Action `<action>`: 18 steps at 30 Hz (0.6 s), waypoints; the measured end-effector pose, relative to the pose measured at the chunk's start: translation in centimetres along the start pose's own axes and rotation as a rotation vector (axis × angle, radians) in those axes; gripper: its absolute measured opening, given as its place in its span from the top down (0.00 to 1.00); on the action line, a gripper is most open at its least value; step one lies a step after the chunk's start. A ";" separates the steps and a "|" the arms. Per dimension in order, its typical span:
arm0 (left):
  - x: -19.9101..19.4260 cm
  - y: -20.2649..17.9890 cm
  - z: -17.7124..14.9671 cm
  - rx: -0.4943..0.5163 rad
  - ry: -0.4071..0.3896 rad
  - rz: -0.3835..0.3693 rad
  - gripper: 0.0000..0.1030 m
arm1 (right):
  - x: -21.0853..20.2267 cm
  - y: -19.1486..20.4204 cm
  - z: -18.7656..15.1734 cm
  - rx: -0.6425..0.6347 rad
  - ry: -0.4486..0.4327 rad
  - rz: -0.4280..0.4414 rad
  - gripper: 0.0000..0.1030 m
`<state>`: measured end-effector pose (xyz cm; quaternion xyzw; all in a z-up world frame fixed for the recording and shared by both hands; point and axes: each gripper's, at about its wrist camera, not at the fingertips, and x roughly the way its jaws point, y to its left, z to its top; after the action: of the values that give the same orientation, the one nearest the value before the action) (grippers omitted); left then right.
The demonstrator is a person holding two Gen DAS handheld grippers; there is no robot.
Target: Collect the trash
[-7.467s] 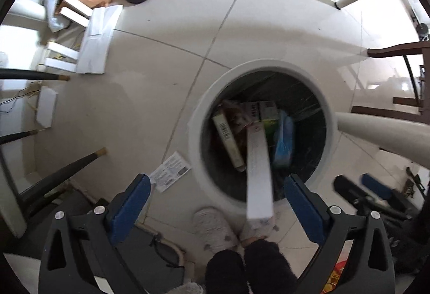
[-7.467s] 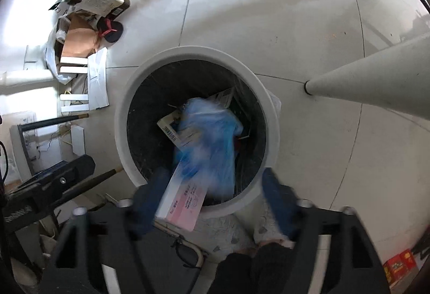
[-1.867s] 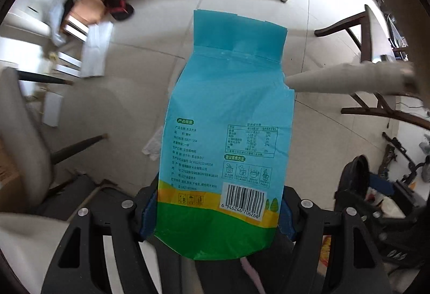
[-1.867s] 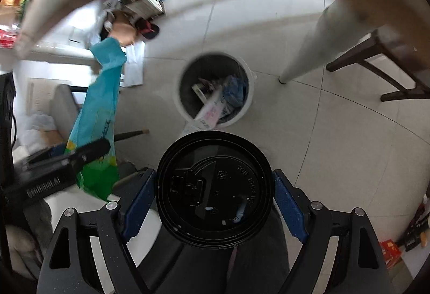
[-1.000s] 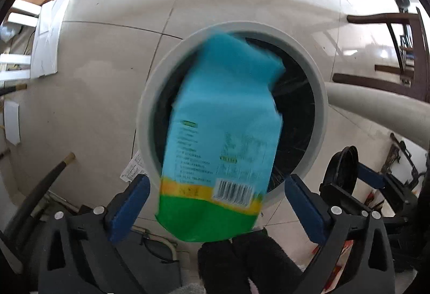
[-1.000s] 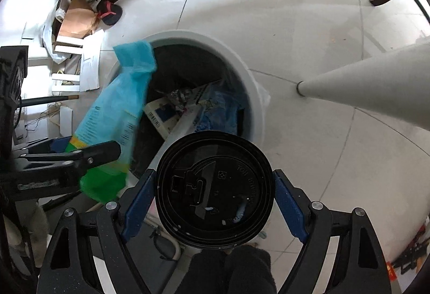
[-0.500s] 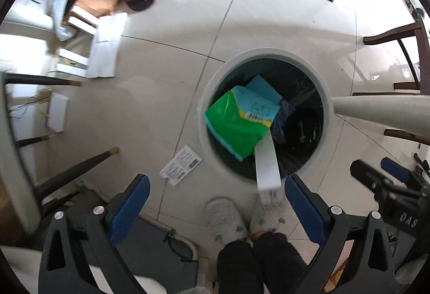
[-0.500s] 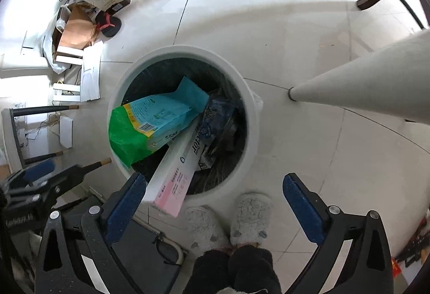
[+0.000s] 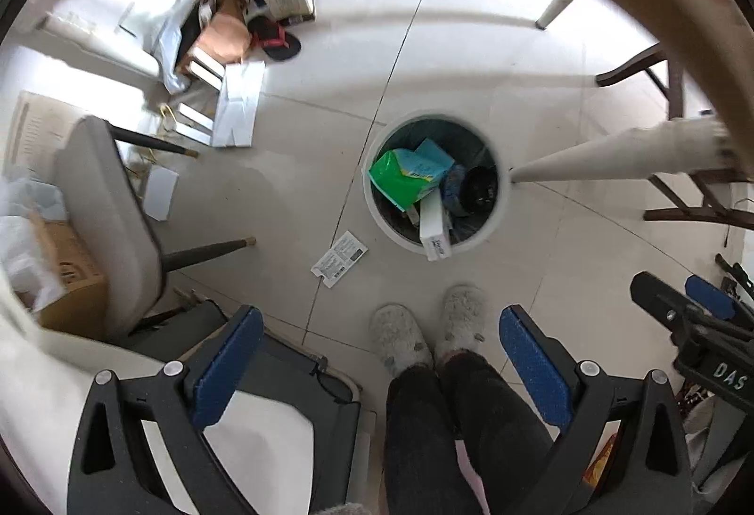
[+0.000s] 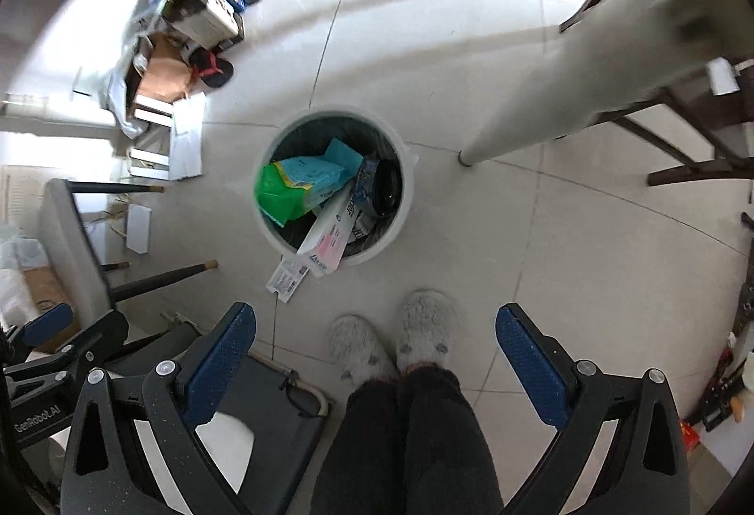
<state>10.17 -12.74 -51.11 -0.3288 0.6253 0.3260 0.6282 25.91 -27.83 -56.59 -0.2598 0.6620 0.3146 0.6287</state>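
1. We hold L claw (image 9: 379, 355) & R claw (image 10: 374, 350) pointing straight down, high over the floor.
2. Both claws gape wide, empty.
3. Green-blue bag (image 10: 301, 180), long box (image 10: 330, 239), black lid (image 10: 386, 187) lie in the bin (image 10: 406, 204).
4. Paper slip (image 10: 285, 279) on floor beside bin.

1. Both views are bright. Daylight enters from the far side of the trash bin (image 9: 436, 190), washing out the floor tiles (image 9: 471, 58) beyond it.
2. A glare band crosses the tiles beyond the bin in the right wrist view (image 10: 332, 185).
3. The table leg (image 10: 565, 91) beside the bin is smeared by motion blur; its top end is indistinct.
4. Fisheye distortion curves straight tile joints away from the bin and darkens every picture corner.
5. Bin contents stay sharp and evenly lit.
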 end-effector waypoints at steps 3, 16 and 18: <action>-4.3 -0.6 -0.9 0.017 -0.030 -0.006 0.01 | -6.0 -0.2 -1.1 -0.004 -0.037 0.028 0.00; -22.0 -1.4 -1.4 0.142 -0.147 -0.224 0.01 | -29.0 -0.9 -4.2 0.001 -0.111 0.201 0.00; -24.1 -1.1 -1.5 0.187 -0.161 -0.252 0.01 | -32.2 -0.7 -5.2 0.013 -0.121 0.226 0.00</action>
<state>10.12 -14.55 -27.05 -0.3175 0.5543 0.2105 0.7400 25.38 -33.83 -24.56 -0.1601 0.6498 0.3944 0.6297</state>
